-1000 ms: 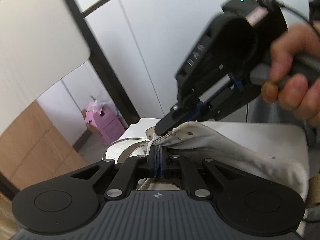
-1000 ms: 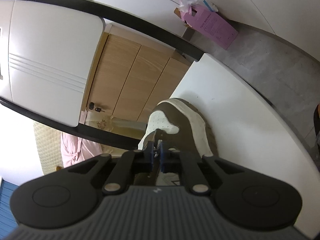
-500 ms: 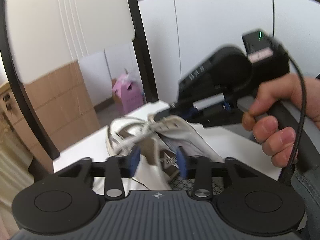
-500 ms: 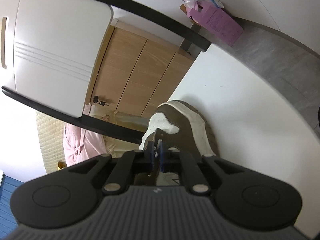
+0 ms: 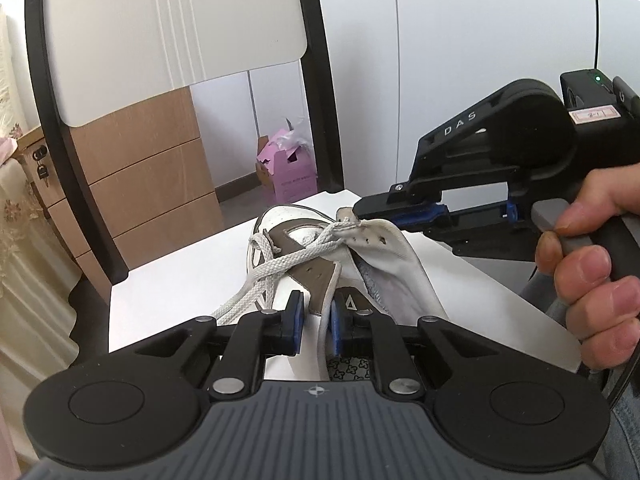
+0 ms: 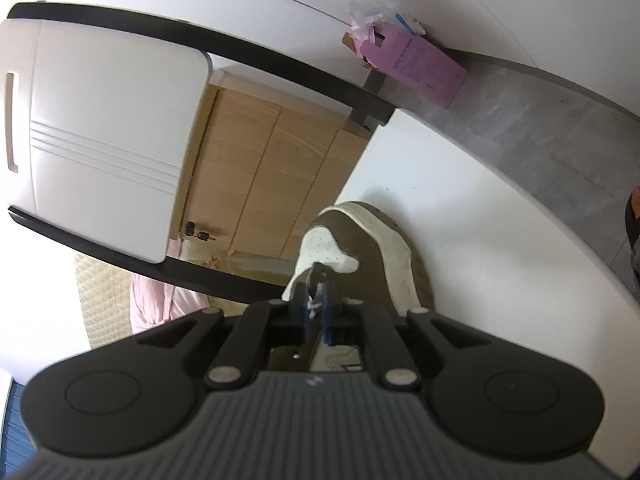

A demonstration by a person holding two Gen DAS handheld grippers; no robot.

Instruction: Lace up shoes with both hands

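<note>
A: How many shoes are seen?
B: One shoe (image 5: 320, 264) is seen on the desk (image 5: 168, 288), with one white lace (image 5: 280, 264) crossing it.
A: And the fingers?
B: The left gripper (image 5: 314, 322) was just narrowed, its fingers slightly apart astride the shoe's edge; the right gripper (image 5: 360, 216) is pinched on the tongue (image 5: 384, 240)

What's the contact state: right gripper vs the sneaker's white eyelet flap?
Touching. The left wrist view shows the right gripper clamped on the top edge of the eyelet flap, with no gap.
</note>
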